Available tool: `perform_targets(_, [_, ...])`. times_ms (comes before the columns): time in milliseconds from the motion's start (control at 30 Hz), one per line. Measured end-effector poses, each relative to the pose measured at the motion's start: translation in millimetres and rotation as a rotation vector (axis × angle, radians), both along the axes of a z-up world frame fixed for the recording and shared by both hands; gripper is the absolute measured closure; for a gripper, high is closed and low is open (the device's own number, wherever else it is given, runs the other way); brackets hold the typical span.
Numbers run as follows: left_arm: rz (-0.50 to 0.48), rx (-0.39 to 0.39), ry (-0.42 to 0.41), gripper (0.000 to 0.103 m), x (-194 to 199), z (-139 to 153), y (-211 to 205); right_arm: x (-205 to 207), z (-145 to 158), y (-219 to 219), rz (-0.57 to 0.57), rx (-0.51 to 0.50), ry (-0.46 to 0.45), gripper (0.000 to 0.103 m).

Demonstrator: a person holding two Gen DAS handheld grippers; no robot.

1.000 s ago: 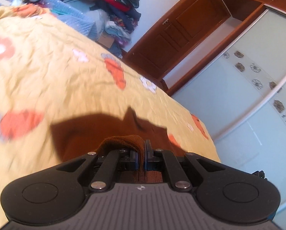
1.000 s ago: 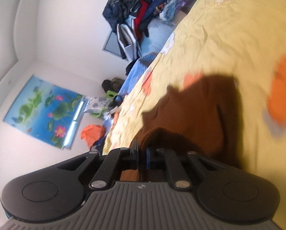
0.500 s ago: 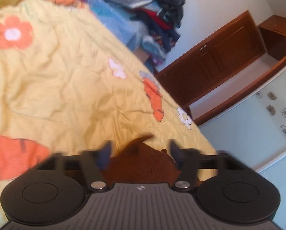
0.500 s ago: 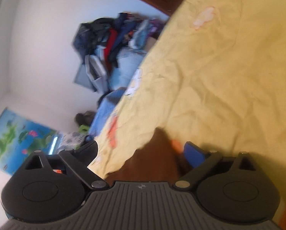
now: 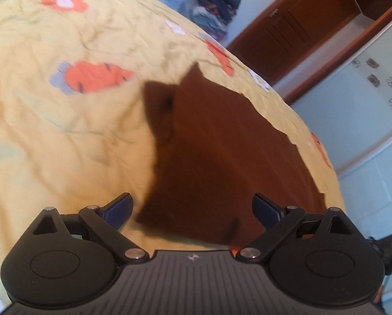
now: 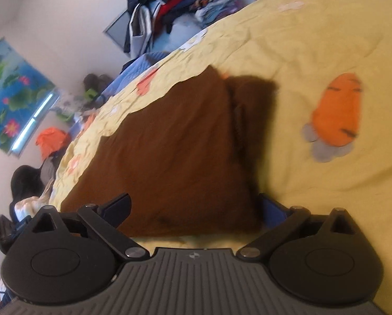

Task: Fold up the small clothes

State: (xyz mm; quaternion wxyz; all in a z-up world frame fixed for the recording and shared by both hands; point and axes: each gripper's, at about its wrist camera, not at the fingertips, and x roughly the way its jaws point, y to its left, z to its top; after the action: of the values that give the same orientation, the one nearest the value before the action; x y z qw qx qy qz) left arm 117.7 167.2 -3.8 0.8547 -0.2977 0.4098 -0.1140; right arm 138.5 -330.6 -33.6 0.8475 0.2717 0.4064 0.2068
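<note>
one brown garment flat on the bedspread, both grippers spread and empty

there is one brown garment (image 5: 222,152) in play, lying on the yellow bedspread (image 5: 64,136) printed with orange carrots and small flowers. in the left wrist view it lies near the bedspread's right edge, the side toward the wooden cabinet (image 5: 301,26) and the pale sliding doors (image 5: 366,131). its near edge lies just in front of the left gripper (image 5: 193,210), between the two blue pads (image 5: 118,208), which stand wide apart and pinch nothing. a darker fold or second layer shows along the garment's far left side, though blur hides its exact form.

in the right wrist view the same brown garment (image 6: 175,152) runs from the right gripper (image 6: 193,210) toward the far edge of the bedspread (image 6: 314,39). the two fingers (image 6: 117,207) of this gripper are also spread wide, one at each near corner of the cloth; the right-hand finger is partly hidden behind the cloth's corner, and whether it touches is unclear. one large orange carrot print (image 6: 337,110) lies on the bedspread to the right of the garment, apart from it.

beyond the far edge, one pile of clothes (image 6: 175,2) is heaped against the white wall, and one lotus picture (image 6: 9,92) hangs on that wall at the left.
</note>
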Motion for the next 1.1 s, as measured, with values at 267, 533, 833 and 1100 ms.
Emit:
perform_targets(267, [0.038,-0.008,0.108,0.094,6.2,-5.6,3.6,30.0,-4.0,-4.0,0.022,0.045,0.1,0.073])
perform_targets(533, [-0.059,0.005,0.025,0.095,-71.6,35.2,9.5,-29.0,37.4,-18.6,0.092,0.095,-0.004,0.078])
perform_targets(833, [-0.017,0.115,0.003,0.079,-128.8,34.8,41.4,-93.8,28.2,-41.3,0.053,-0.008,0.06,0.026])
perform_targets(1100, [0.096,0.325,-0.172,0.015,-17.2,70.4,11.4,14.5,69.4,-28.7,-0.009,-0.059,-0.13,0.016])
